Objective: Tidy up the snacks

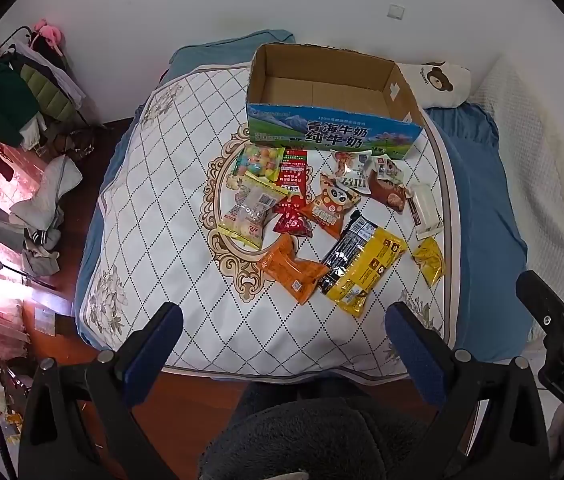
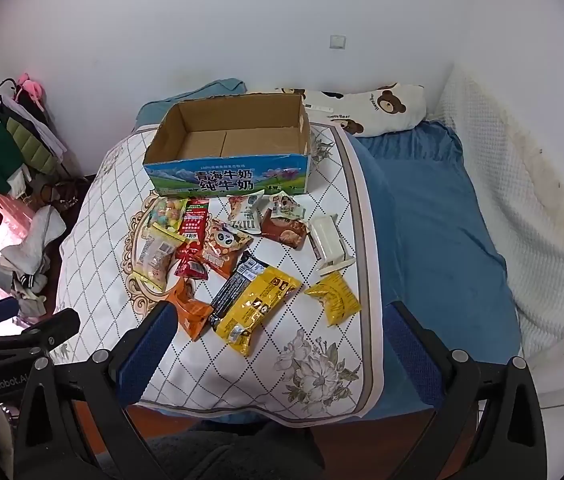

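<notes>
One cardboard box [image 1: 331,128], snack packets [image 1: 313,224] outside

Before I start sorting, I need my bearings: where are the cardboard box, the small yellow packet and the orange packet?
cardboard box [image 2: 226,178]: right wrist view, on its printed front wall.
small yellow packet [image 2: 335,298]: right wrist view, on its middle.
orange packet [image 1: 291,268]: left wrist view, on its middle.

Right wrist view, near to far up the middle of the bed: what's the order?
Big yellow packet → panda snack bag → white Ritz-style packet → open milk carton box → bear-print pillow. Both grippers are open and hold nothing.
</notes>
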